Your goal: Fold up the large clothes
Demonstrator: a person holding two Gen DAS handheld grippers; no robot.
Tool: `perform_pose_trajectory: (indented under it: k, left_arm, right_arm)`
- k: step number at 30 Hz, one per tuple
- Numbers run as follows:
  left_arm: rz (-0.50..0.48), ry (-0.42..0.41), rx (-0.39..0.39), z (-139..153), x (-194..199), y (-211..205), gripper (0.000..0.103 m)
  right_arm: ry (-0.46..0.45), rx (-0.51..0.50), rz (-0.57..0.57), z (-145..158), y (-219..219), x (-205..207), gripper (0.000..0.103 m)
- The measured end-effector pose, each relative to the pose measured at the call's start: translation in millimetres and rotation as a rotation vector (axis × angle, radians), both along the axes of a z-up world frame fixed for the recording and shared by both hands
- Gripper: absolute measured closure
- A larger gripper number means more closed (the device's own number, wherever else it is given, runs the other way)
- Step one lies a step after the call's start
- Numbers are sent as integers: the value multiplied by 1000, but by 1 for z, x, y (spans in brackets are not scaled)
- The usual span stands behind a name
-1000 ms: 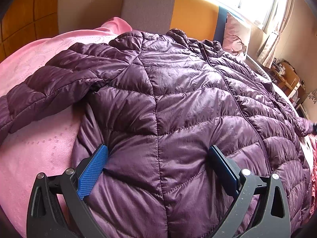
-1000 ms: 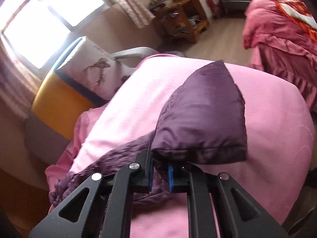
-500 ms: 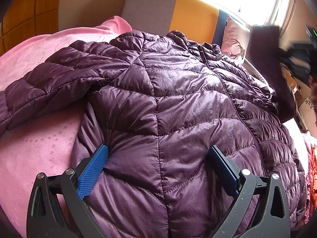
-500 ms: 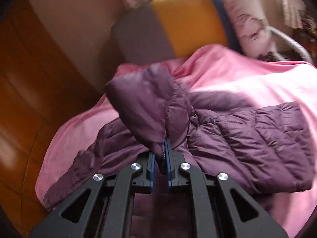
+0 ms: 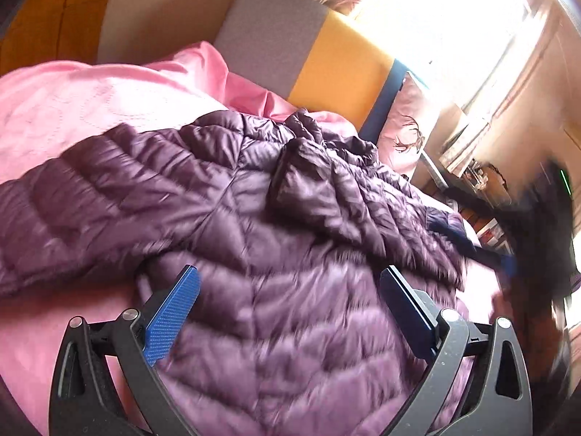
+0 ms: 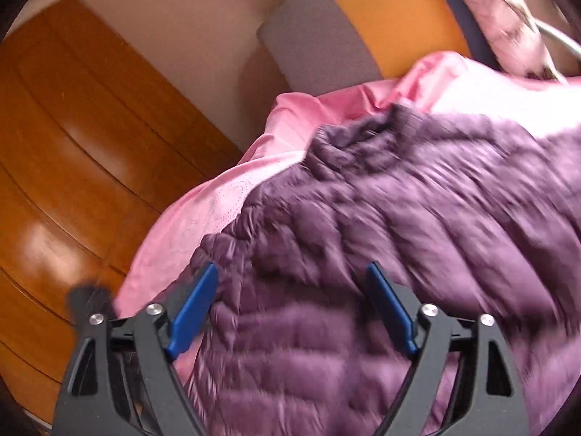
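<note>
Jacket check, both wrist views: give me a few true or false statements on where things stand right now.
1. The right gripper is clamped on a sleeve. False: it is open, holding nothing.
2. The left gripper is open above the jacket. True.
3. One sleeve lies folded across the jacket's chest. True.
4. The jacket lies on a green blanket. False: the bedspread is pink.
5. The other sleeve is folded in too. False: it stretches out sideways over the bedspread.
</note>
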State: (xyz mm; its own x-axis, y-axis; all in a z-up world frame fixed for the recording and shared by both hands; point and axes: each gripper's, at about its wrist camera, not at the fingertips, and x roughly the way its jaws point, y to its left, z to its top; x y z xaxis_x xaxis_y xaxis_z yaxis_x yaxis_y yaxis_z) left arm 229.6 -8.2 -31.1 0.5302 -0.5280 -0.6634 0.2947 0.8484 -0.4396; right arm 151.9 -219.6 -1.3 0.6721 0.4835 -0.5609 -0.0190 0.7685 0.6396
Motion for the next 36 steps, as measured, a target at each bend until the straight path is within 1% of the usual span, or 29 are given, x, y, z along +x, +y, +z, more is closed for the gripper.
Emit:
perform_pose_trajectory:
  k: [1, 4, 6, 8, 10, 11, 13, 14, 15, 16, 18, 21, 23, 25, 26, 28, 29, 30, 31, 33, 34, 35, 36]
  left_arm:
    - [5, 9, 4, -1, 9, -5, 4]
    - [12, 38, 9, -5, 41, -24, 4]
    - [4, 66, 19, -10, 62, -40, 4]
    - [-5, 102, 27, -18, 81, -54, 5]
    - [-7, 124, 27, -26, 91, -65, 17]
    - [-12, 140, 24, -30, 97, -71, 29]
    - [-9, 152, 30, -33, 103, -78, 40]
    - [-12, 149, 25, -33, 103, -78, 72]
    - [-21, 157, 24, -31, 105, -79, 88]
    - [-17, 150, 7, -26, 105, -76, 89]
    - [-2, 101, -33, -11, 101, -63, 93]
    - [60, 49, -104, 8, 89, -28, 94]
    - [102, 43, -98, 7, 83, -8, 94]
    - [119, 79, -44, -9, 80, 4, 94]
    - [116, 104, -16, -19, 77, 7, 94]
    - [104, 130, 31, -37, 62, 11, 94]
    - [100, 132, 35, -40, 57, 12, 94]
    - [92, 127, 33, -41, 49, 15, 94]
    - [90, 122, 32, -40, 46, 17, 94]
    - [90, 106, 35, -37, 41, 23, 94]
    - [91, 100, 36, -36, 38, 26, 94]
    - [91, 96, 36, -35, 36, 31, 94]
    - [89, 94, 36, -35, 34, 33, 94]
  right_arm:
    - [13, 32, -19, -5, -14, -11, 11]
    - [41, 89, -111, -20, -48, -44, 8]
    - [74, 125, -193, -33, -73, -56, 7]
    - [97, 169, -252, -43, -92, -63, 7]
    - [106, 219, -315, -53, -109, -66, 6]
    - [108, 254, -337, -59, -115, -66, 5]
    - [119, 325, -376, -71, -125, -63, 4]
    - [119, 355, -395, -75, -128, -61, 3]
    - [110, 381, -414, -79, -131, -60, 2]
    - [94, 403, -433, -81, -133, -60, 2]
    - [59, 436, -479, -80, -140, -57, 2]
    - [8, 474, -554, -80, -156, -52, 2]
    - [-3, 489, -568, -82, -165, -51, 2]
    - [19, 508, -547, -84, -168, -51, 2]
    - [21, 499, -528, -82, -166, -52, 2]
    - [40, 424, -446, -72, -165, -61, 2]
    - [57, 385, -390, -66, -160, -65, 3]
    - [74, 328, -326, -60, -155, -68, 5]
    - [73, 261, -287, -51, -153, -74, 8]
    - [43, 137, -275, -30, -152, -86, 17]
    - [35, 107, -292, -22, -158, -86, 27]
    - [29, 90, -314, -16, -165, -84, 34]
    - [32, 62, -338, -11, -173, -76, 37]
